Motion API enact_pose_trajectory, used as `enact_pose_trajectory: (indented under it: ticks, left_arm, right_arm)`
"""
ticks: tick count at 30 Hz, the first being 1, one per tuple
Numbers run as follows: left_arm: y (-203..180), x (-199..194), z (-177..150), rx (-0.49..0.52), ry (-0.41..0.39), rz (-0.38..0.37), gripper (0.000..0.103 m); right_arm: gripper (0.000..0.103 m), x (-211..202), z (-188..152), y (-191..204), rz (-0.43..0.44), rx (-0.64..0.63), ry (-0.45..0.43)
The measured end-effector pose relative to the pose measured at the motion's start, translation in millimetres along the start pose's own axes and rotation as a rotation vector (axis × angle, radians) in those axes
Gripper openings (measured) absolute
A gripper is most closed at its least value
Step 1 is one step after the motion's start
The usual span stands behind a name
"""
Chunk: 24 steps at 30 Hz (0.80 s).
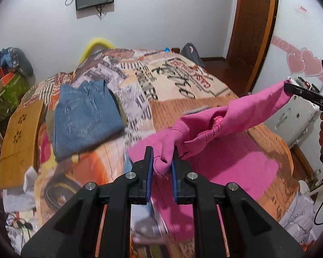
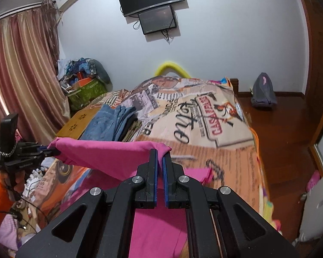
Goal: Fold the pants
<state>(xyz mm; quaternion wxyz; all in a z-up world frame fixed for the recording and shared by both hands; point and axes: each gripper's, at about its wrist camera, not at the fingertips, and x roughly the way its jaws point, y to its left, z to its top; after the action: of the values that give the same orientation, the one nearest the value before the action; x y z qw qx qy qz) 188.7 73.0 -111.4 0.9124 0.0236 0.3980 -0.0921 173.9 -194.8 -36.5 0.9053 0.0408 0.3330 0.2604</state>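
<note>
The pink pants (image 1: 230, 118) hang stretched between both grippers above the bed, with the rest lying flat on the blanket (image 1: 236, 167). My left gripper (image 1: 162, 157) is shut on a bunched end of the pants. My right gripper (image 2: 160, 157) is shut on the other end of the pants (image 2: 109, 152). The right gripper shows in the left wrist view (image 1: 290, 86) at the far right. The left gripper shows in the right wrist view (image 2: 51, 150) at the left.
Folded blue jeans (image 1: 86, 116) lie on a stack at the bed's left, also in the right wrist view (image 2: 109, 122). A wooden tray (image 1: 21, 139) sits beside them. The printed blanket (image 2: 204, 116) covers the bed. Wooden floor (image 2: 286, 133) and a grey bag (image 2: 263, 92) lie at the right.
</note>
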Motion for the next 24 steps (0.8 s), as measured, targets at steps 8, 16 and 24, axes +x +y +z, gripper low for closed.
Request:
enact_pose_trajectory:
  ticks: [8, 16, 24]
  left_arm:
    - [-8.3, 7.3, -52.3, -0.005, 0.08, -0.024, 0.015]
    - [-17.2, 8.9, -87.5, 0.003, 0.136, -0.034, 0.016]
    - [-6.7, -2.6, -87.5, -0.036, 0.149, -0.032, 0.023]
  right_arm:
    - [0.004, -0.5, -56.4, 1.2, 0.001, 0.027, 0.084]
    - [0.004, 6.4, -104.4, -3.4, -0.039, 0.036, 0.174]
    - [0.006, -7.4, -118.8, -2.8, -0.082, 0.02, 0.182]
